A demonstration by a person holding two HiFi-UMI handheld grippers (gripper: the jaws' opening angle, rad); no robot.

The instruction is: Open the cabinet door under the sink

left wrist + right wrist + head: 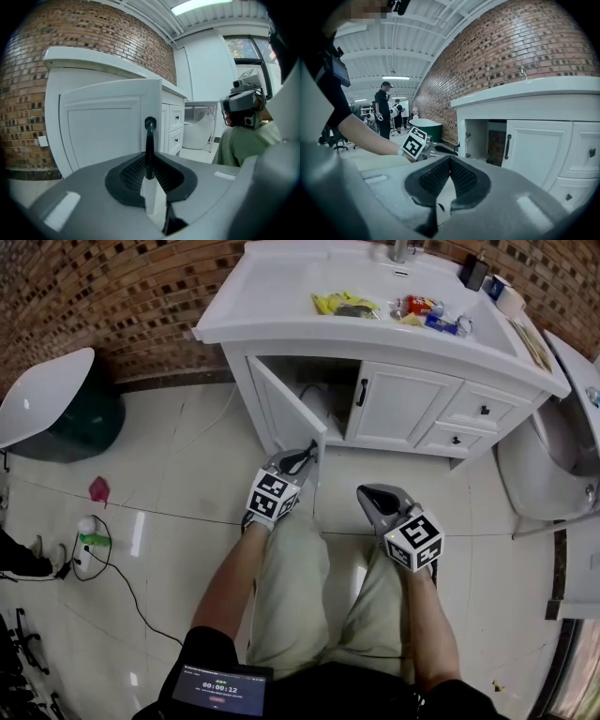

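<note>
1. Cabinet door (284, 412): the left-hand one under the sink (281, 292). It stands swung well out from the white cabinet (246, 367), with the dark inside showing behind it. The opening looks largely done.
2. Left gripper (298, 461): pinched on the black door handle (150, 136). Only the lower part of the handle sits between the pads; its top end stands clear above them.
3. Right gripper (371, 495): jaws pressed together on nothing, held low beside your right knee and apart from the cabinet.
4. Right-hand door (401, 406): closed, handle untouched.
5. Risk, slip: with so little of the handle held, a sideways tug could pull it out of the pads and let the door drift.
6. Risk, hinge: pulling straight toward you instead of along the door's arc would strain the hinges.
7. Risk, legs: the door's free edge is near your left knee; swinging it further may knock against you.
</note>
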